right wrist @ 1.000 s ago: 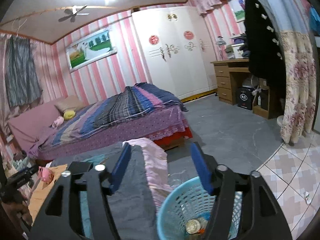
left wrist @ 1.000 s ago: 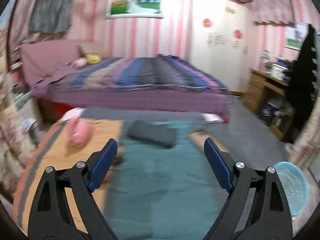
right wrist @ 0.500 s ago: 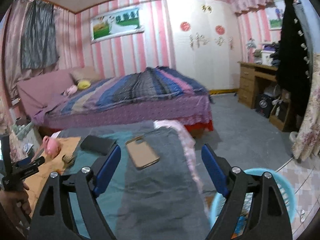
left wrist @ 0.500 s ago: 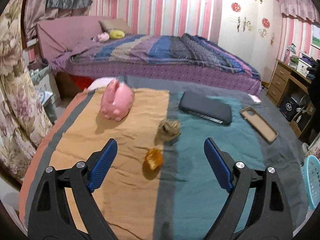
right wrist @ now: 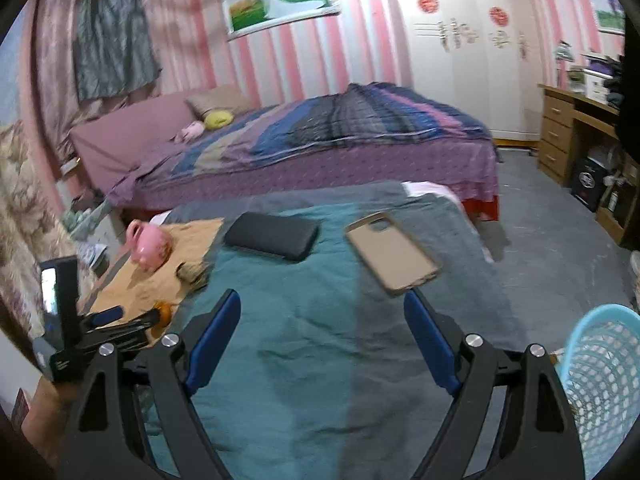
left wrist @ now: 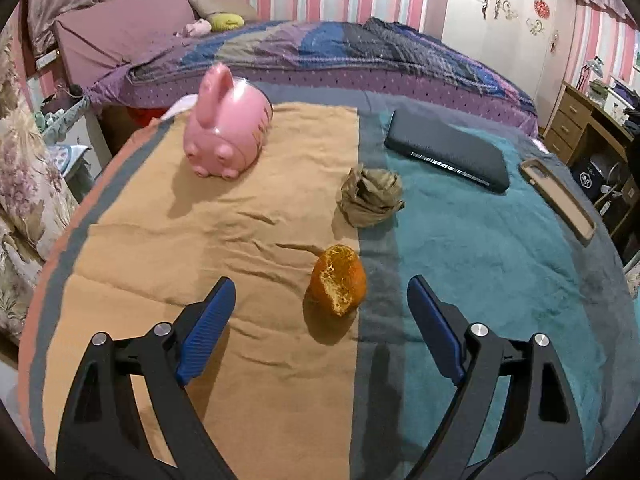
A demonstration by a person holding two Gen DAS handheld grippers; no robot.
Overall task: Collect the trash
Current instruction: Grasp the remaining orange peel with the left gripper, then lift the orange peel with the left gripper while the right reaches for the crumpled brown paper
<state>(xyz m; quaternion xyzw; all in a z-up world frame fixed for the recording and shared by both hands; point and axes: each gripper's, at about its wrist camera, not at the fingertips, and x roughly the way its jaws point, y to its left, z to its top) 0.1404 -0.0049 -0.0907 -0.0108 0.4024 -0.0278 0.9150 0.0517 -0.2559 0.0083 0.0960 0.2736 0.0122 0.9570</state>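
Note:
A half-eaten orange (left wrist: 338, 280) lies on the cloth-covered table (left wrist: 480, 264), at the seam of the tan and teal cloths. A crumpled brown paper ball (left wrist: 370, 197) sits just beyond it. My left gripper (left wrist: 320, 304) is open and empty, with the orange between and just ahead of its fingertips. My right gripper (right wrist: 322, 322) is open and empty above the teal cloth. In the right wrist view the left gripper (right wrist: 120, 320) is at far left beside the orange (right wrist: 163, 312) and the paper ball (right wrist: 193, 273). A light blue mesh trash basket (right wrist: 600, 380) stands at lower right.
A pink rabbit-shaped piggy bank (left wrist: 228, 136) stands at the back left of the table. A black flat case (left wrist: 446, 156) and a tan phone case (left wrist: 558, 200) lie on the teal cloth. A bed (right wrist: 320, 140) lies behind, a wooden desk (right wrist: 576, 128) at right.
My left gripper has swung left and down towards the table until the orange sits between its fingertips. My right gripper has turned from above the basket to over the table.

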